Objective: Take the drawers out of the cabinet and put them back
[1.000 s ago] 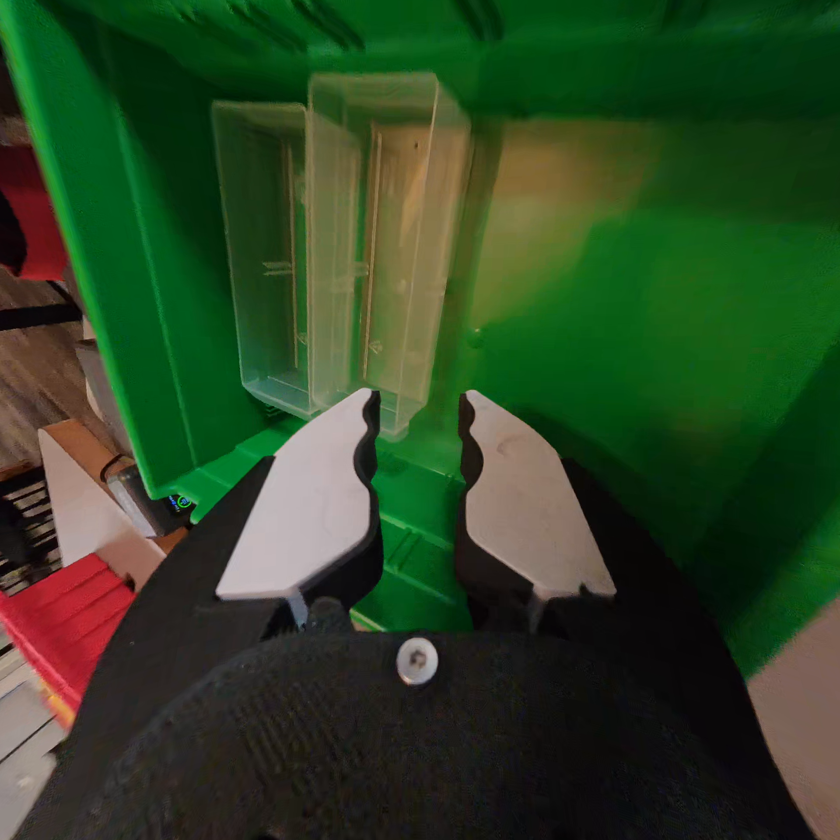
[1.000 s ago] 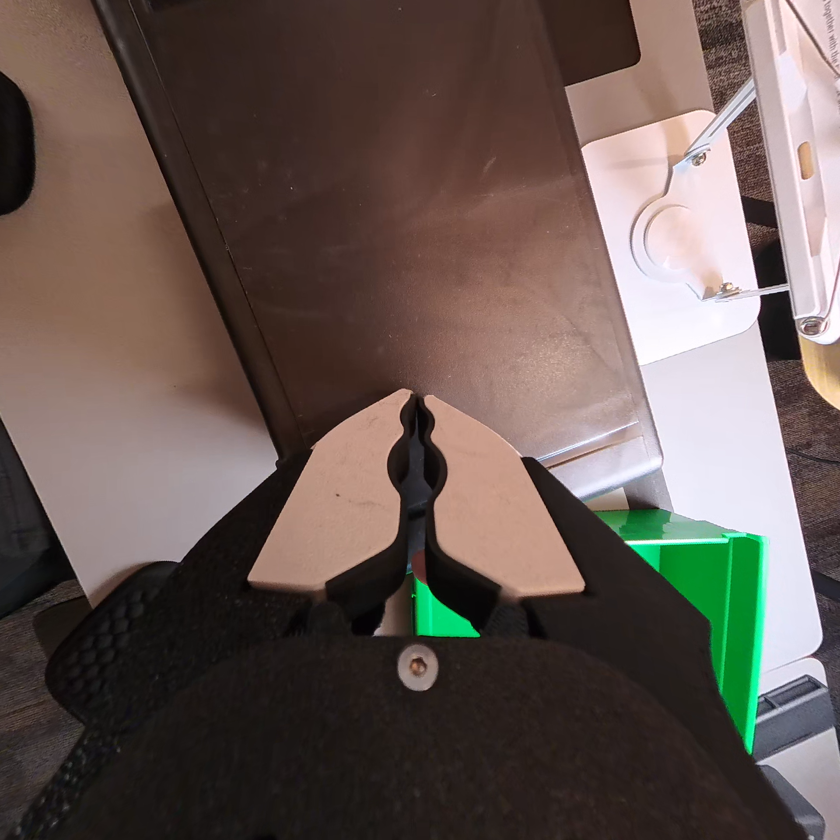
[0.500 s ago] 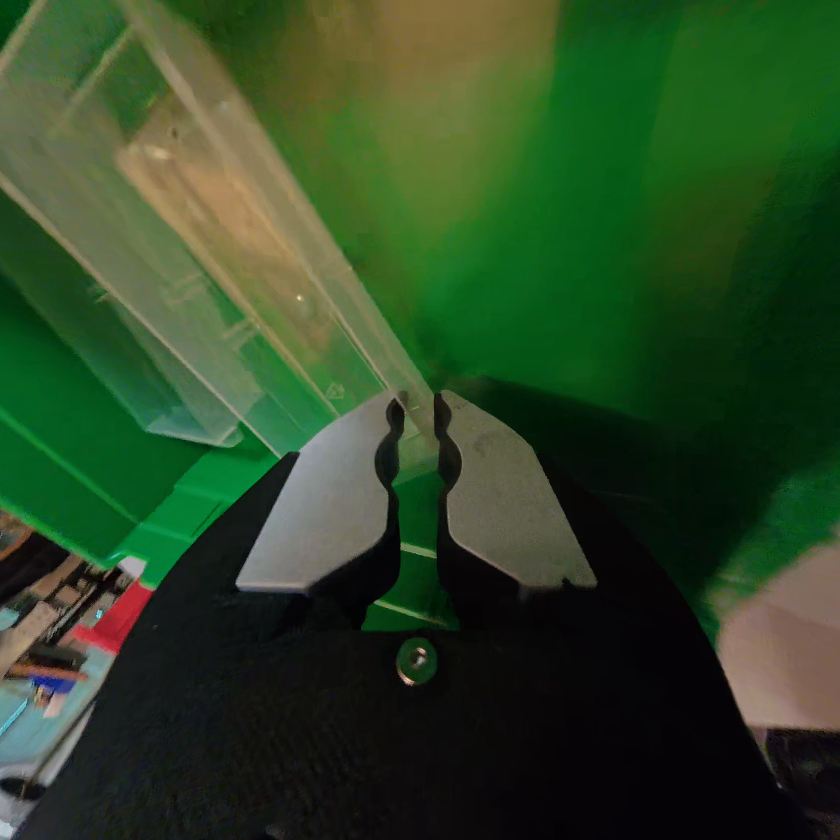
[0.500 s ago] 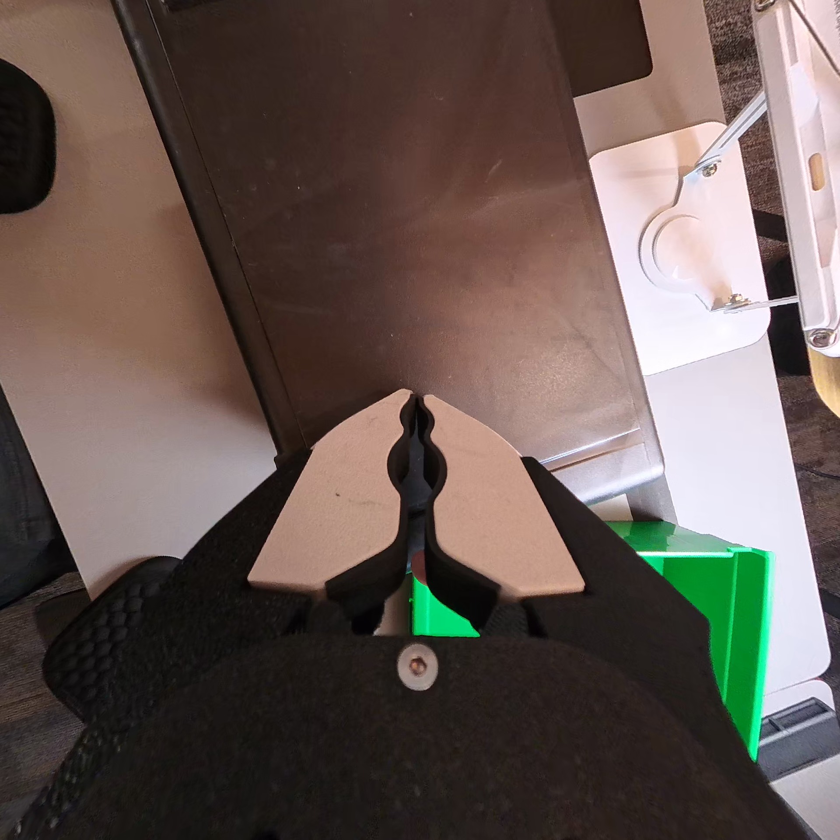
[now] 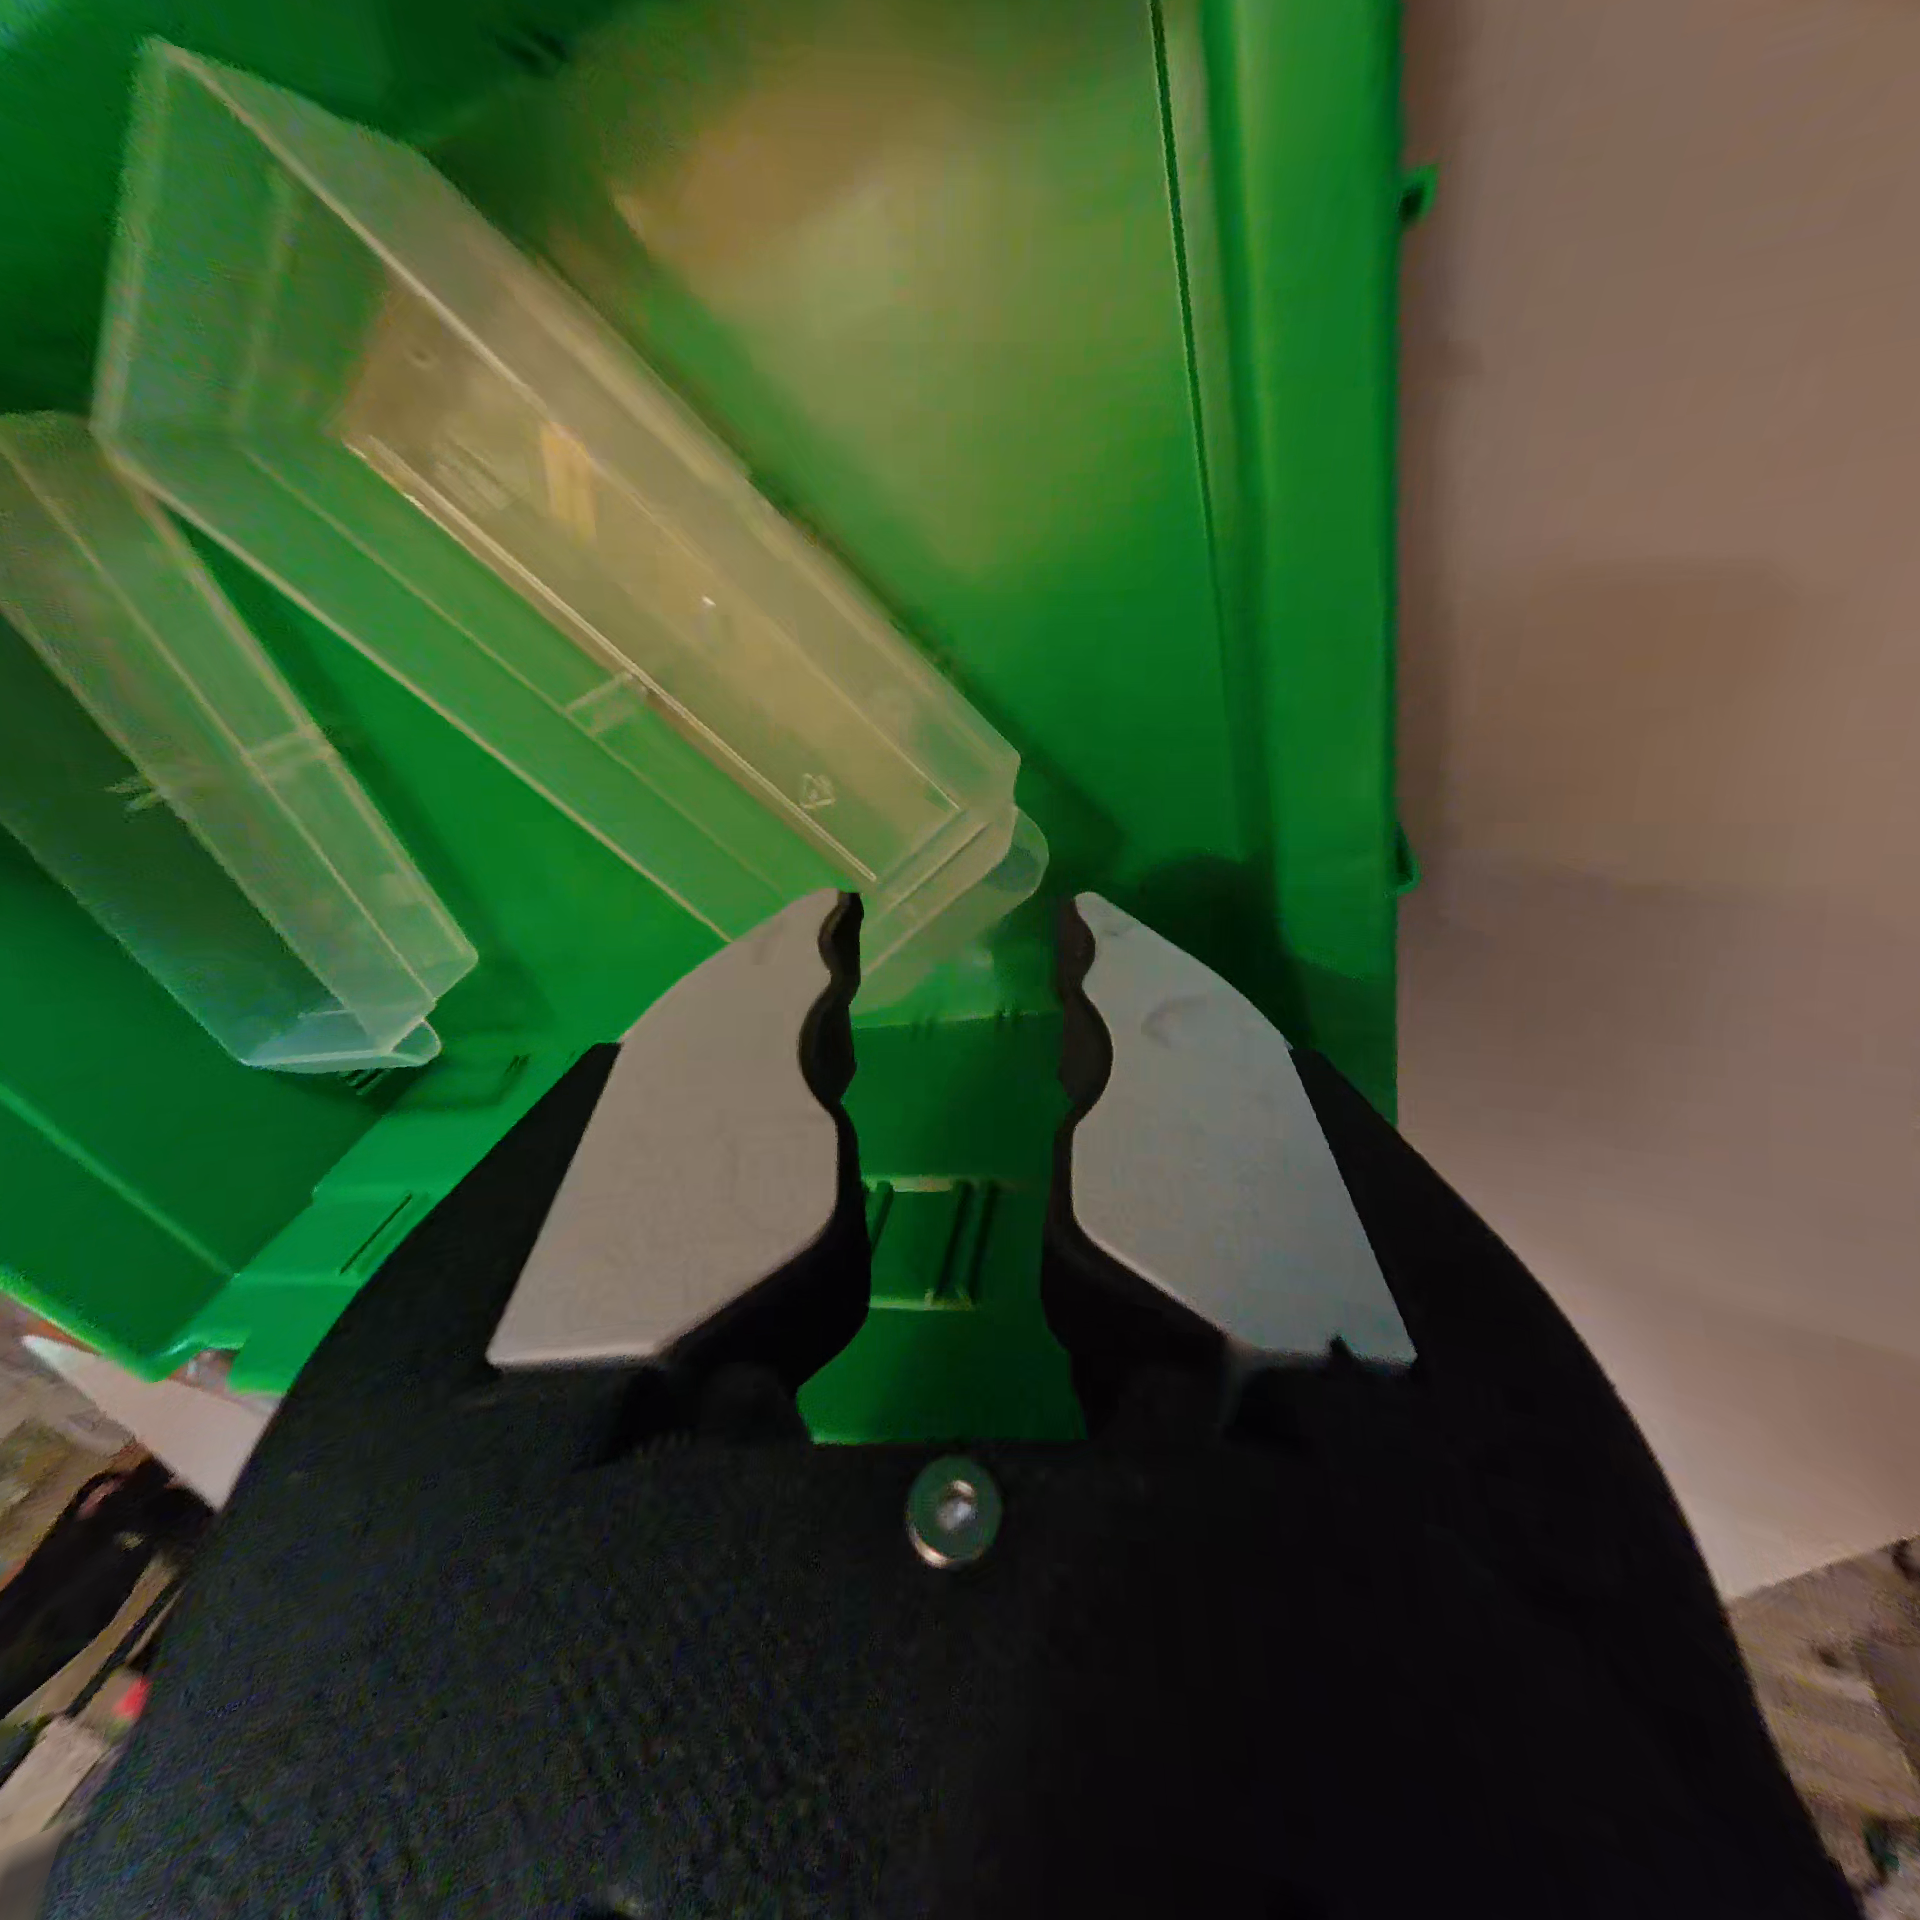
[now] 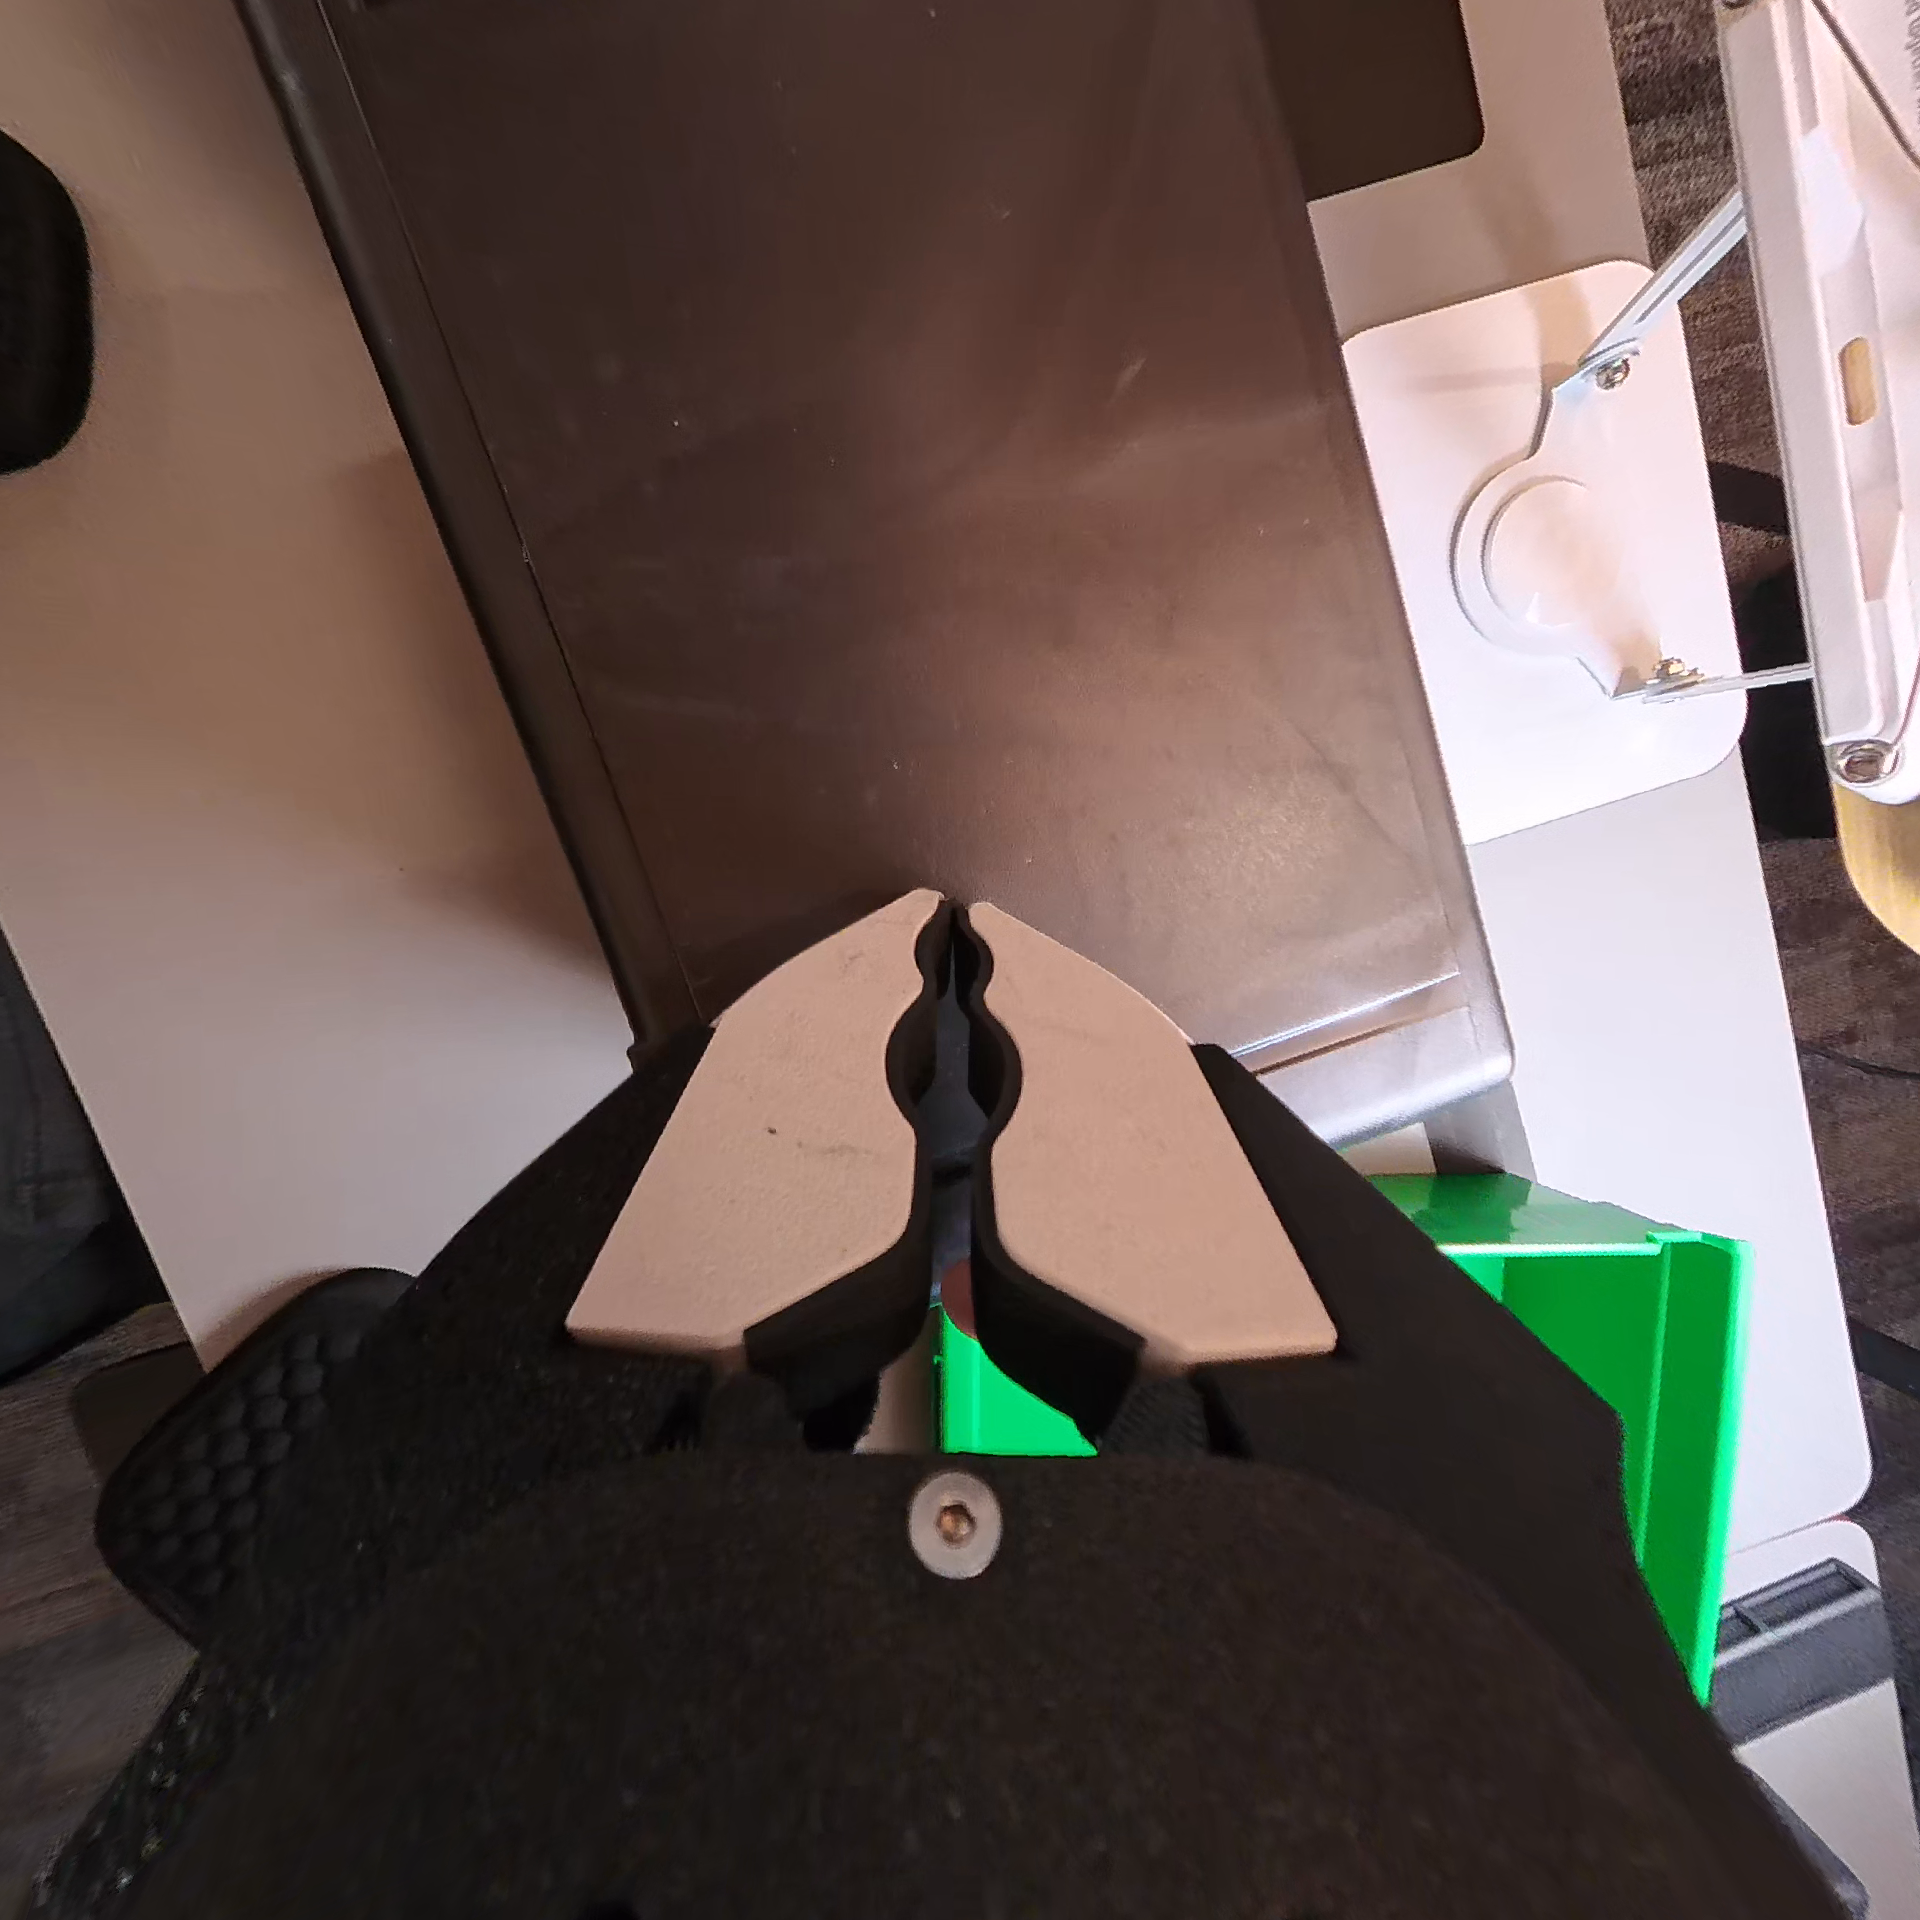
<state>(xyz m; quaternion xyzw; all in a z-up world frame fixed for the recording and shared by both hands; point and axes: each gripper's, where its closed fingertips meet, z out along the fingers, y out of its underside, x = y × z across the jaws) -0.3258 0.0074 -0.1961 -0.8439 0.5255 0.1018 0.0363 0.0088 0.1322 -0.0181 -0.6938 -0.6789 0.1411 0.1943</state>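
left gripper (image 5: 961,914) stands with its jaws apart and grips nothing, the lip of the nearer clear drawer (image 5: 540,540) just between the fingertips, while this drawer and a second clear drawer (image 5: 197,748) lie tilted inside the green cabinet (image 5: 1039,499). right gripper (image 6: 954,914) is closed on nothing, above a dark panel (image 6: 883,468). both drawers look light, stiff and slippery, so the front lip seems the best hold; the cabinet wall at the right leaves little room.
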